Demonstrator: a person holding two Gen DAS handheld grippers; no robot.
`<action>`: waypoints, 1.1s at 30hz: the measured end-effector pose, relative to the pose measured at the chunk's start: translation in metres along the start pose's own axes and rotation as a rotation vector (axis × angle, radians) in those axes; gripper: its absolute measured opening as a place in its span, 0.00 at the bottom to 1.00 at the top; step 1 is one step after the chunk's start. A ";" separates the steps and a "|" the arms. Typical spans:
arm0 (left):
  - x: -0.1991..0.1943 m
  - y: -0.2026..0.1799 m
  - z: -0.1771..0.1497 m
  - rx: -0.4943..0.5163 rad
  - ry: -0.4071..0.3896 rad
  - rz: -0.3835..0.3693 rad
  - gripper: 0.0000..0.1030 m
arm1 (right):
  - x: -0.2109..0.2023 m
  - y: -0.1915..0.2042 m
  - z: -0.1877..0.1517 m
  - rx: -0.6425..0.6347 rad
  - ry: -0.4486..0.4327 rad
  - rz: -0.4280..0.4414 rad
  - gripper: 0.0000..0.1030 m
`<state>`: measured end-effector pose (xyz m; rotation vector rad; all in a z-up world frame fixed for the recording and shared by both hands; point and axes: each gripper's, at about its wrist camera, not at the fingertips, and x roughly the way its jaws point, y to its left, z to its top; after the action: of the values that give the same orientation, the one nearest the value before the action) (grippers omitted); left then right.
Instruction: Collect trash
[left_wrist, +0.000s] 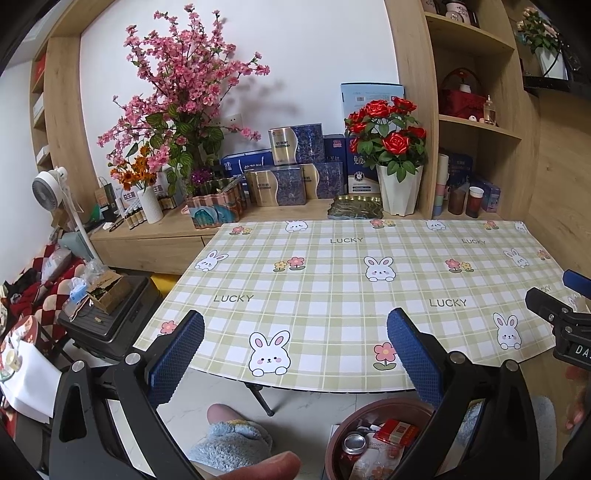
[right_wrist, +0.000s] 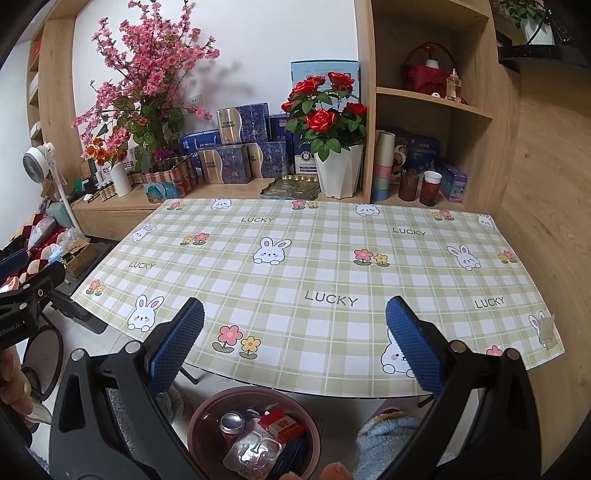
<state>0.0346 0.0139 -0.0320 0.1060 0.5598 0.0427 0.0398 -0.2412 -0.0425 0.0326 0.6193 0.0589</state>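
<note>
A round brown bin (right_wrist: 207, 417) stands on the floor below the table's near edge, also seen in the left wrist view as the bin (left_wrist: 354, 415). Inside lie a red drink can (right_wrist: 232, 424), a red carton (right_wrist: 282, 424) and a clear plastic blister pack (right_wrist: 253, 452). My left gripper (left_wrist: 295, 350) hovers open over the near table edge, nothing between its blue pads. My right gripper (right_wrist: 295, 347) is open too, above the same edge and the bin. Each gripper shows at the other view's side.
The table (right_wrist: 332, 258) carries a green checked bunny cloth. Behind it a wooden counter holds flower pots (right_wrist: 338, 177), boxes (right_wrist: 229, 162) and a tray (right_wrist: 291, 186). A dark case (left_wrist: 110, 314) and clutter sit at left. A person's knee in fluffy blue fabric (left_wrist: 229, 439) is near the bin.
</note>
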 end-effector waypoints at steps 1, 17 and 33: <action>0.000 -0.001 0.000 0.001 0.001 -0.001 0.94 | 0.000 0.000 0.000 0.000 0.001 0.002 0.94; 0.003 -0.004 0.001 0.005 0.005 -0.001 0.94 | 0.002 0.004 -0.005 0.005 0.007 0.009 0.94; 0.022 -0.015 -0.021 0.006 0.043 0.023 0.94 | 0.018 0.012 -0.026 -0.007 0.064 -0.054 0.94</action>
<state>0.0426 0.0026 -0.0628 0.1171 0.6015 0.0658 0.0382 -0.2281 -0.0735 0.0068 0.6837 0.0095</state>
